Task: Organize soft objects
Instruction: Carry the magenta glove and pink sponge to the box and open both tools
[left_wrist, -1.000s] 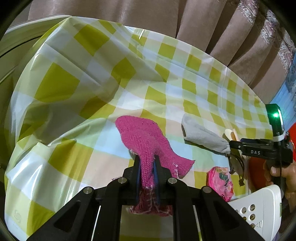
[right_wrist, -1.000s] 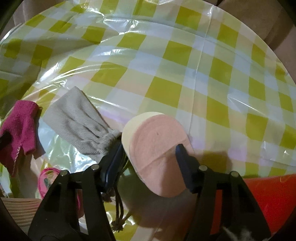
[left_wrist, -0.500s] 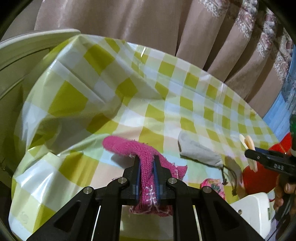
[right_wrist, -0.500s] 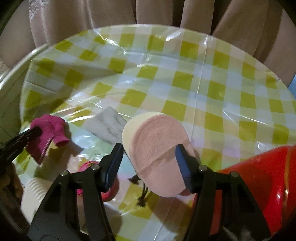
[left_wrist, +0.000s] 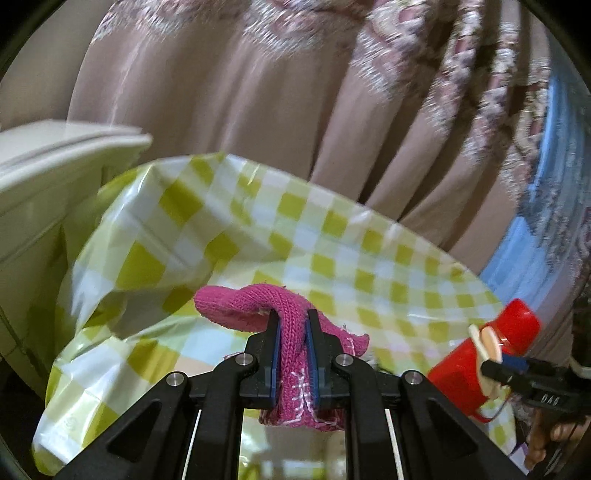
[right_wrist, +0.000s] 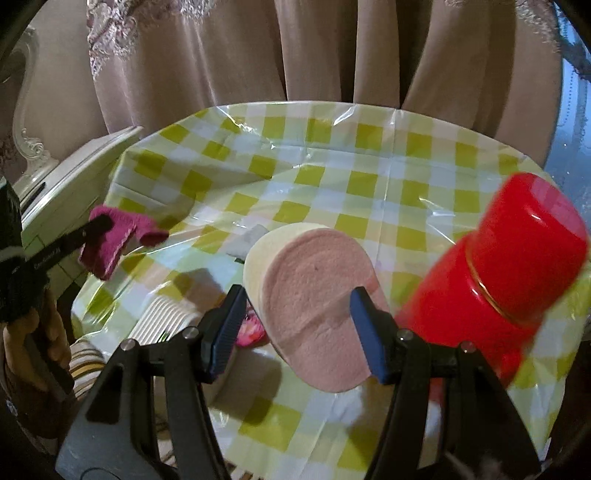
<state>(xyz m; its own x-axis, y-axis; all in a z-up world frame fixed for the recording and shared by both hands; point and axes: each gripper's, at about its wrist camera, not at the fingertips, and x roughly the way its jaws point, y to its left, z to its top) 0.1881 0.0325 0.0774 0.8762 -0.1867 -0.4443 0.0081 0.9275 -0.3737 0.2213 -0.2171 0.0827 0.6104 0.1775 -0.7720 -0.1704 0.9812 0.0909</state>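
In the left wrist view, the left gripper had its jaws pinched nearly together on a pink knit sock, which draped over them above the checked cloth, while at 3 o'clock the right gripper carried a sponge edge-on before a red flask. In the right wrist view, the right gripper stood about half open, clamped on the pink-and-cream sponge held above the cloth, with the flask at 3 o'clock and the sock hanging in the left gripper at 9 o'clock.
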